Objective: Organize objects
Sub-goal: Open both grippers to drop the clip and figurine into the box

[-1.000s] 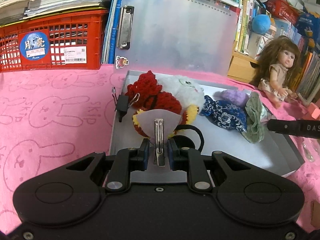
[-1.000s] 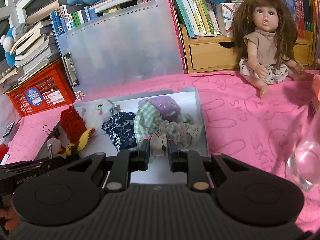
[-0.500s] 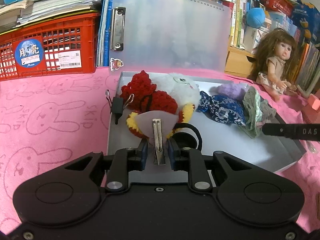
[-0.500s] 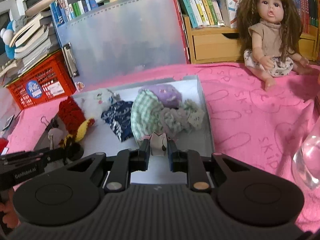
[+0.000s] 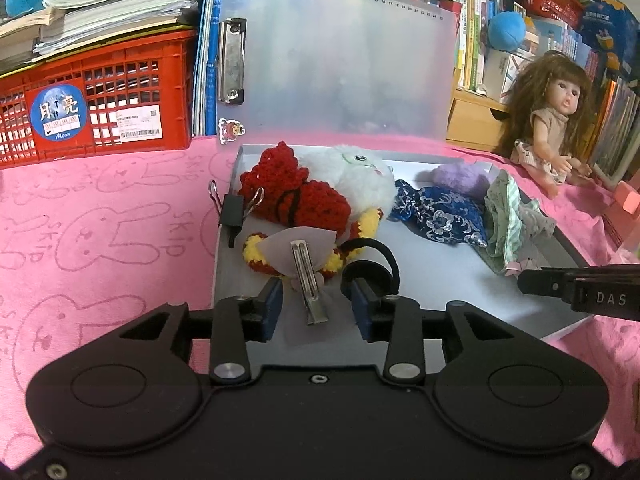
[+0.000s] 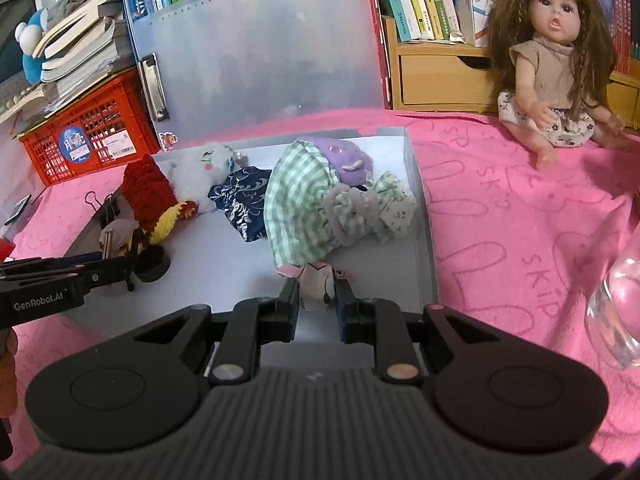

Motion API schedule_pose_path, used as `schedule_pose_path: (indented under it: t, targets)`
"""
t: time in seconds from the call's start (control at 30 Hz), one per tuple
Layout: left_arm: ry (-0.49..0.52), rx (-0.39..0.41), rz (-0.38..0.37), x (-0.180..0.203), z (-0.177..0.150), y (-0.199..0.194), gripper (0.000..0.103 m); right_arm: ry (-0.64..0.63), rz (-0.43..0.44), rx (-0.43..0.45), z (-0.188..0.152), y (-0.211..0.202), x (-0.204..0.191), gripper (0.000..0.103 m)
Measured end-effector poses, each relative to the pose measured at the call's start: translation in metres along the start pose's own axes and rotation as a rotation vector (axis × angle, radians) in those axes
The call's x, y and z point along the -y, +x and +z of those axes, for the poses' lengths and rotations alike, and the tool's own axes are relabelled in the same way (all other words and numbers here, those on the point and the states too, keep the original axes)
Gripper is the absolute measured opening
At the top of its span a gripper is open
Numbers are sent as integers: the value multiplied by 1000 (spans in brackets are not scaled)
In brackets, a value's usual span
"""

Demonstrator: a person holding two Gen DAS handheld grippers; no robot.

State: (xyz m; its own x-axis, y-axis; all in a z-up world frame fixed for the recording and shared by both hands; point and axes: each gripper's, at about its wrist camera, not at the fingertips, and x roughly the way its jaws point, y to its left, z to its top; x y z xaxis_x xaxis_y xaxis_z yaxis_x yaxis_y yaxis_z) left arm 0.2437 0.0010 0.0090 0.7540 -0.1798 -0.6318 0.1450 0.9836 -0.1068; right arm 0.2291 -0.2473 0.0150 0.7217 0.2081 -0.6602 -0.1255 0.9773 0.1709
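The left gripper (image 5: pixel 316 306) has just been opening. Its jaws stand a bit apart w/ the metal hair clip (image 5: pixel 308 280) lying loose between them, not pinched, on the floor of the grey tray (image 5: pixel 420 280). The clip's paper fan leans on the red & yellow knit toy (image 5: pixel 296 200). The right gripper (image 6: pixel 318 300) is squeezed tight on a small pink-eared toy (image 6: pixel 316 286), just by the green check cloth (image 6: pixel 298 204) in the same tray.

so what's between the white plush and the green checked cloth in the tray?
The blue patterned cloth lies between the white plush and the green checked cloth. The right wrist view shows it best.
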Motion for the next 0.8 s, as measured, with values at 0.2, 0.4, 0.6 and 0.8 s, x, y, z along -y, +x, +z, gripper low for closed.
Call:
schedule_pose_path:
  t: [0.2,0.4,0.6,0.8]
  targets:
    - [-2,1,-2,-1,-1,-4,45,11,9,9,-2,-2,1,30]
    - [8,22,0,2,-4,-16,62,-11,-8,35,-4,-12,-4,51]
    - [12,49,-8,5,-4,-32,75,-41,-14,76,-6,-29,-7,61]
    - [25,77,-31,8,-10,-52,80,-43,4,113,-12,-48,-9,66]
